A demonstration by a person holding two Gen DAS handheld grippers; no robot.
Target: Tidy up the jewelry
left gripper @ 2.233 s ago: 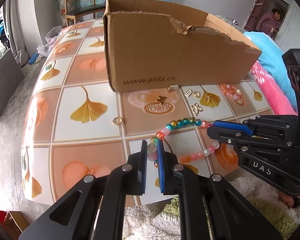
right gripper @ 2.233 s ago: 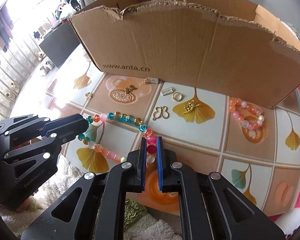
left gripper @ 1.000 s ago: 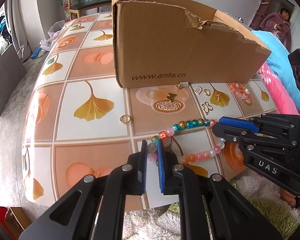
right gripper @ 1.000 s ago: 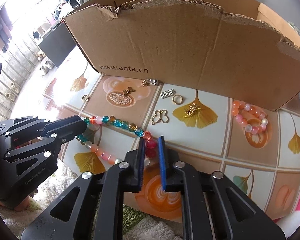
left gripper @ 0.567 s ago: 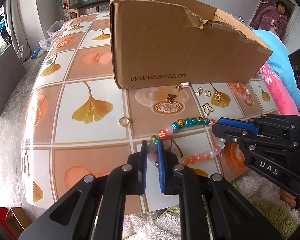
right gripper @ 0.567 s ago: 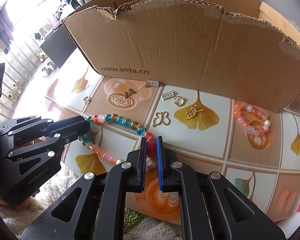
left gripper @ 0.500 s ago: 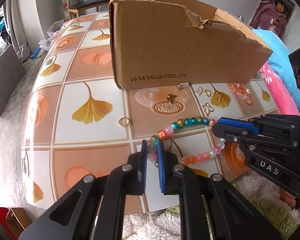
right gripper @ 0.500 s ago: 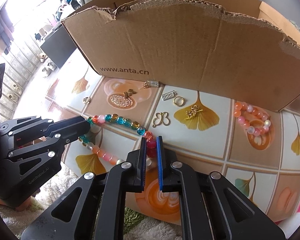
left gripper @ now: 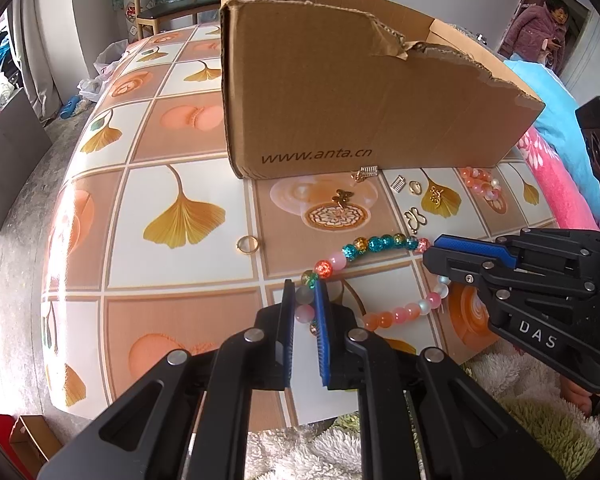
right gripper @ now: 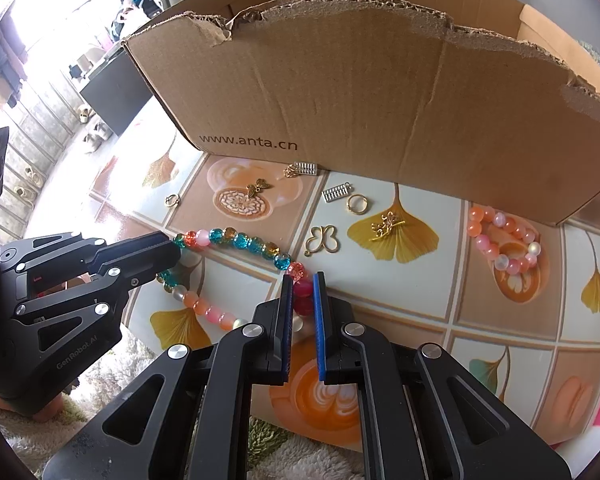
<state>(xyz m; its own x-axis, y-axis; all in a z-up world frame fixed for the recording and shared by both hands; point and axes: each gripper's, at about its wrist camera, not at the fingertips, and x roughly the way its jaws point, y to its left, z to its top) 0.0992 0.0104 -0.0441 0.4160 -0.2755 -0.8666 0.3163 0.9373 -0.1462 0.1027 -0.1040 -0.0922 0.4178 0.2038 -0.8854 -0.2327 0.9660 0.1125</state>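
Note:
A bead necklace (left gripper: 374,244) of teal, orange and pink beads is stretched between my two grippers just above the tiled table. My left gripper (left gripper: 304,298) is shut on its left end, with pale and pink beads between the blue pads. My right gripper (right gripper: 303,286) is shut on the other end, pinching red-pink beads. In the right wrist view the necklace (right gripper: 236,240) runs left to the other gripper (right gripper: 160,254). A torn cardboard box (left gripper: 340,92) stands open-topped behind, also in the right wrist view (right gripper: 380,92).
Small gold pieces lie before the box: a ring (left gripper: 247,245), a butterfly outline (right gripper: 322,240), a hoop (right gripper: 357,203), charms (right gripper: 387,226). A pink bead bracelet (right gripper: 504,240) lies at right. A fluffy rug (left gripper: 540,412) is below the table edge. A person (left gripper: 540,28) stands far right.
Both grippers hold the necklace much as before. Compared with two seconds ago the view has shifted slightly nearer the box; over the last half second nothing visibly moved.

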